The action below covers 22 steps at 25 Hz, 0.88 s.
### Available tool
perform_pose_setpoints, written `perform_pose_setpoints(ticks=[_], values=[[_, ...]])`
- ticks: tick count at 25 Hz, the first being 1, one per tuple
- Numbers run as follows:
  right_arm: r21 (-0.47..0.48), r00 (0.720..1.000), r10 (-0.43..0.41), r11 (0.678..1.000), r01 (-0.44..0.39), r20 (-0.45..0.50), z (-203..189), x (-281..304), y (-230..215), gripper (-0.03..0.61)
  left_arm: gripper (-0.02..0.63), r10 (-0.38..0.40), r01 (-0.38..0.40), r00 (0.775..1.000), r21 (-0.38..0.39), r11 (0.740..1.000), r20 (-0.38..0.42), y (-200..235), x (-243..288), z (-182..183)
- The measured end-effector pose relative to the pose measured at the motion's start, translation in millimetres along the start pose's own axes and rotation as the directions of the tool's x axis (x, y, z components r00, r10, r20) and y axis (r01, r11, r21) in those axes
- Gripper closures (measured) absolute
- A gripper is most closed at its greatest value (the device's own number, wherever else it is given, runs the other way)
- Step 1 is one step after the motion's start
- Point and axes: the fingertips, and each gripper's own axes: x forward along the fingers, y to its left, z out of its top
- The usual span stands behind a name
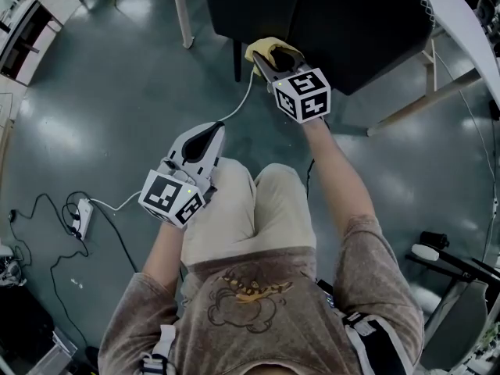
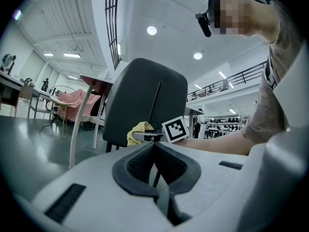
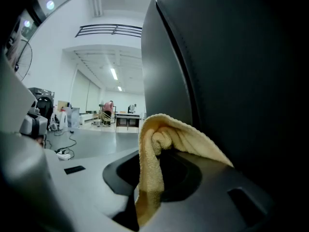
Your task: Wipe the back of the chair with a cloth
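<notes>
A dark grey chair back (image 1: 328, 14) fills the top of the head view, and it shows again as the chair back (image 2: 145, 100) and the chair back (image 3: 231, 91). My right gripper (image 1: 269, 61) is shut on a yellow cloth (image 1: 269, 51) and holds it against the lower edge of the chair back. In the right gripper view the cloth (image 3: 159, 153) hangs out of the jaws, touching the dark panel. My left gripper (image 1: 205, 135) hovers lower, over the person's lap, away from the chair. Its jaws stand together with nothing between them. From there the cloth (image 2: 137, 132) is seen at the chair.
Pale wooden chair legs (image 1: 183, 14) stand on the grey floor. A white table edge (image 1: 461, 22) curves at the top right. A power strip with cables (image 1: 82, 216) lies on the floor at left. Dark equipment (image 1: 457, 287) stands at right.
</notes>
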Motion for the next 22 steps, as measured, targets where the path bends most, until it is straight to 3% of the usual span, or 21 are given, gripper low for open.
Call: perform_pose_setpoints(ticks=[14, 22], values=[[-0.038, 0.995, 0.104, 0.994, -0.104, 0.009, 33, 85, 44, 0.488, 0.604, 0.062, -0.062, 0.998, -0.024, 0.998, 0.005, 37, -21, -2], [-0.052, 0.985, 0.171, 0.984, -0.170, 0.014, 43, 82, 68, 0.488, 0.604, 0.083, -0.082, 0.996, -0.026, 0.996, 0.022, 53, -30, 3]])
